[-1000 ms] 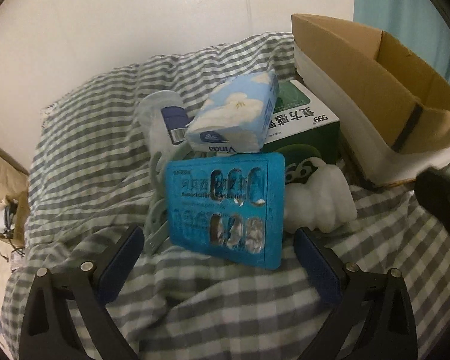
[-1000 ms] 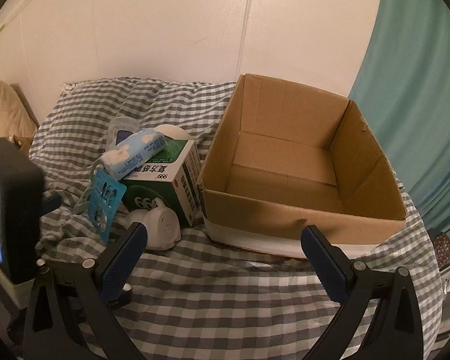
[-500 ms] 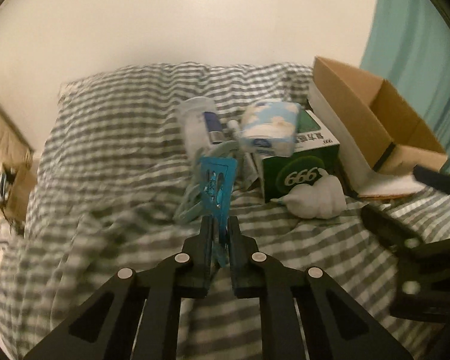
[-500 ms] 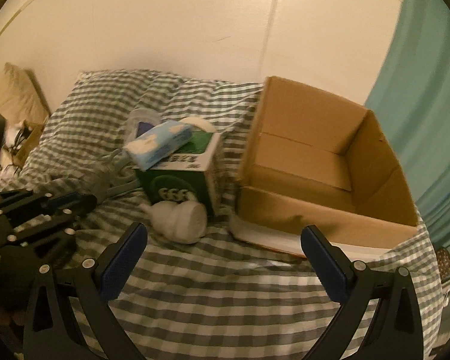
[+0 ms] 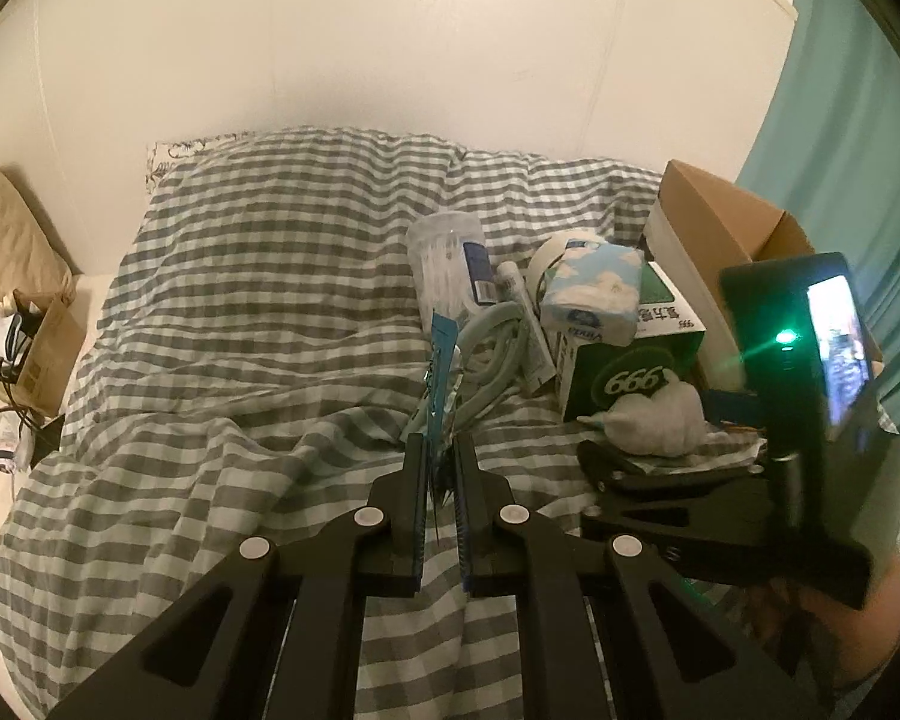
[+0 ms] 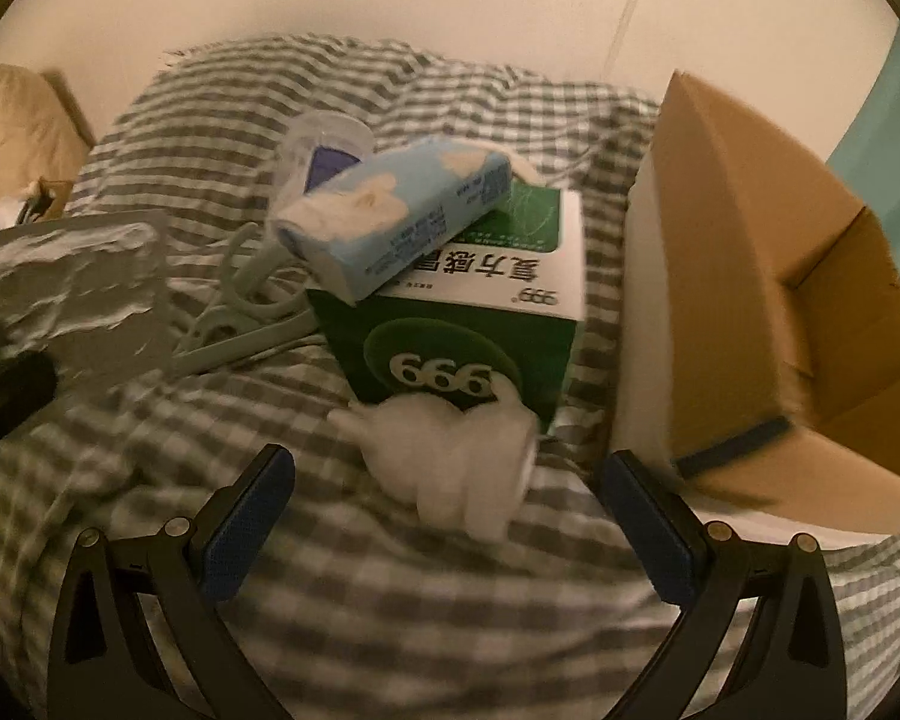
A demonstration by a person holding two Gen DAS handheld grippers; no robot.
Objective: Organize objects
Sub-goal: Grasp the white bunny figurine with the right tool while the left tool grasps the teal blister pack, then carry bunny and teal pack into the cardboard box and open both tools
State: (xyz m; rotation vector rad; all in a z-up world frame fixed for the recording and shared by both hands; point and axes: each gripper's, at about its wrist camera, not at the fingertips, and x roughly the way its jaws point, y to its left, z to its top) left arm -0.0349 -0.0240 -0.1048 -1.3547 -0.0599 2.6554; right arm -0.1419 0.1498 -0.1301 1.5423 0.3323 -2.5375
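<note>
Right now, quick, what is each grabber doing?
Left gripper: closed, pinching the blue pill pack edge-on.
Right gripper: open, holding nothing, with the white lump between its fingers.

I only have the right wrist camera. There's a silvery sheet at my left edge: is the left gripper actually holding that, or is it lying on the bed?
Observer: It is held. The left wrist view shows the left gripper shut on the blister pack, which stands edge-on between the two fingers, with a blue edge showing.
Operator: Good. Is anything hidden behind the tissue pack from my angle?
Observer: Yes. A white tube lies on the bed between the clear container and the tissue pack, beside the pale green loops.
</note>
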